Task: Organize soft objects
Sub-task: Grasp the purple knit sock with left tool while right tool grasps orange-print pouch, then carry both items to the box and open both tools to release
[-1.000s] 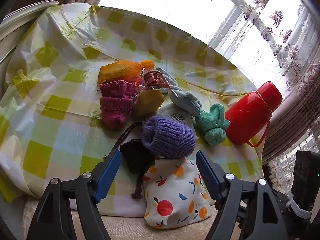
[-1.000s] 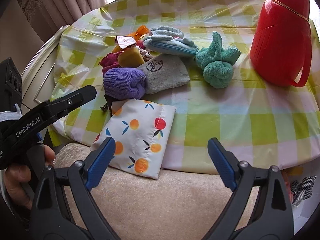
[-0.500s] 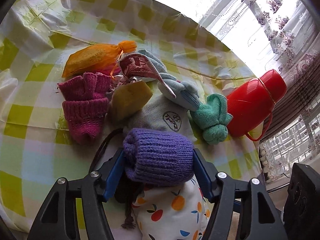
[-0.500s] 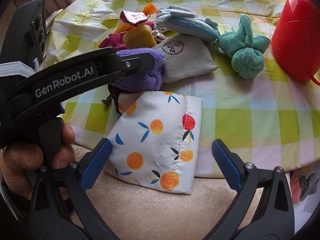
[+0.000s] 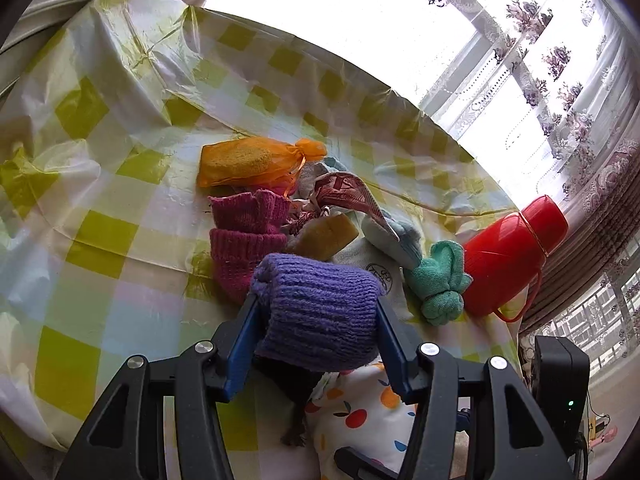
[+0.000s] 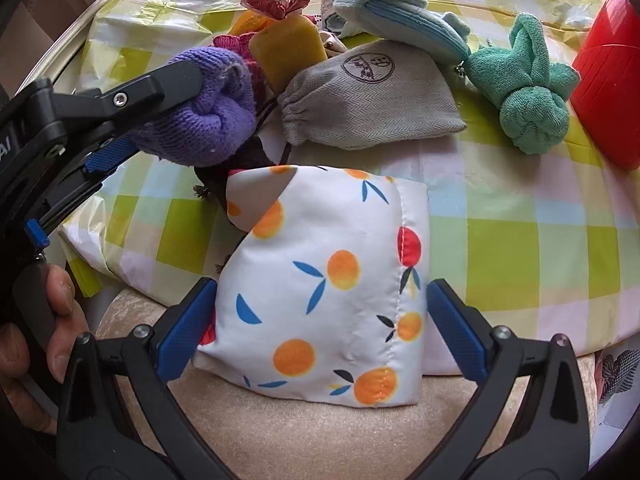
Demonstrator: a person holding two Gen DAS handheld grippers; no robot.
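Note:
My left gripper [image 5: 318, 336] is shut on a rolled purple knitted sock [image 5: 316, 312], also seen in the right wrist view [image 6: 200, 120], and holds it slightly above the pile. My right gripper [image 6: 320, 320] is open, its fingers on either side of a white pouch with an orange-fruit print [image 6: 332, 280] at the table's near edge. Behind lie a grey drawstring pouch [image 6: 368, 96], a green knotted towel [image 6: 524, 96], a light-blue plush pouch [image 6: 400, 12], a magenta knitted sock [image 5: 248, 240] and an orange mesh bag [image 5: 252, 160].
A red thermos jug [image 5: 508, 260] stands at the right of the pile. A dark drawstring pouch [image 6: 248, 160] lies under the purple sock. The checked plastic tablecloth [image 5: 100, 160] covers the round table. A beige cushion [image 6: 320, 432] is below the table edge.
My left gripper moved forward, closed on the purple sock and lifted it slightly. My right gripper advanced until its open fingers straddle the fruit-print pouch.

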